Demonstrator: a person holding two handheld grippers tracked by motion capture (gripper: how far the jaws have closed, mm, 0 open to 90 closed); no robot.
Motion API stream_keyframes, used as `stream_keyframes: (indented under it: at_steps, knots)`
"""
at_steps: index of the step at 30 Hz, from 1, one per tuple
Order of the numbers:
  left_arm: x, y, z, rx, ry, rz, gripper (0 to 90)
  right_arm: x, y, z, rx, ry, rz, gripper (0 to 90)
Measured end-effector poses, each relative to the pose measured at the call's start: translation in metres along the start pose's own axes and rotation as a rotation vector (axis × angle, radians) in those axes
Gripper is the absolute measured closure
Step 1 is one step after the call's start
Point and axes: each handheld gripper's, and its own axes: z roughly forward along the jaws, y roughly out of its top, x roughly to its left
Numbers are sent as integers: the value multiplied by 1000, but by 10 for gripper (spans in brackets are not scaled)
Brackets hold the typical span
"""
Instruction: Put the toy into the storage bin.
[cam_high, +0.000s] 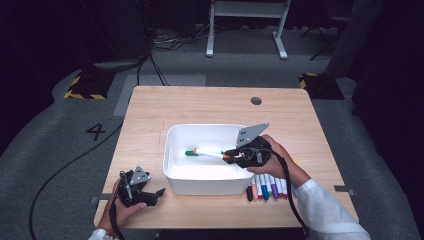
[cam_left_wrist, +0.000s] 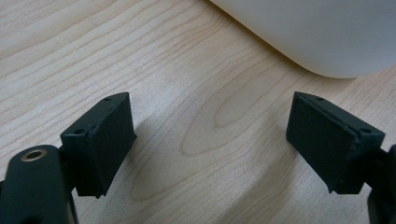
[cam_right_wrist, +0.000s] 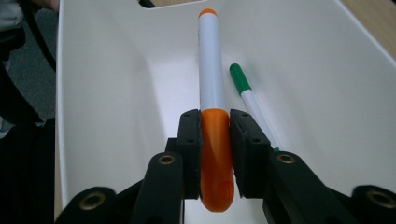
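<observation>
Right gripper view: right claw (cam_right_wrist: 215, 154) clamps white marker (cam_right_wrist: 212, 79) (orange cap); left claw (cam_left_wrist: 210, 140) gapes empty.

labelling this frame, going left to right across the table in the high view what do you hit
left tool → white bin → green marker → orange marker → right tool → row of markers on the table

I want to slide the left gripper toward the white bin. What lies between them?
Bare wooden tabletop separates the open left gripper from the white bin, in the left gripper view.
</observation>
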Motion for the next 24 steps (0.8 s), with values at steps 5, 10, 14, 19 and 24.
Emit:
stream_keyframes:
  at_steps: [5, 10, 14, 19, 24]
  knots:
    - [0, 0, 0, 1, -1, 0, 153, 3, 3, 7, 71, 61, -21, 752]
    - [0, 0, 0, 1, -1, -1, 153, 10, 6, 11, 119, 98, -32, 752]
    - [0, 0, 0, 0, 0, 0, 154, 16, 7, 16, 152, 118, -44, 752]
    - [0, 0, 0, 0, 0, 0, 153, 19, 9, 18, 154, 122, -36, 730]
    - [0, 0, 0, 0, -1, 1, 154, 18, 8, 16, 151, 107, -45, 698]
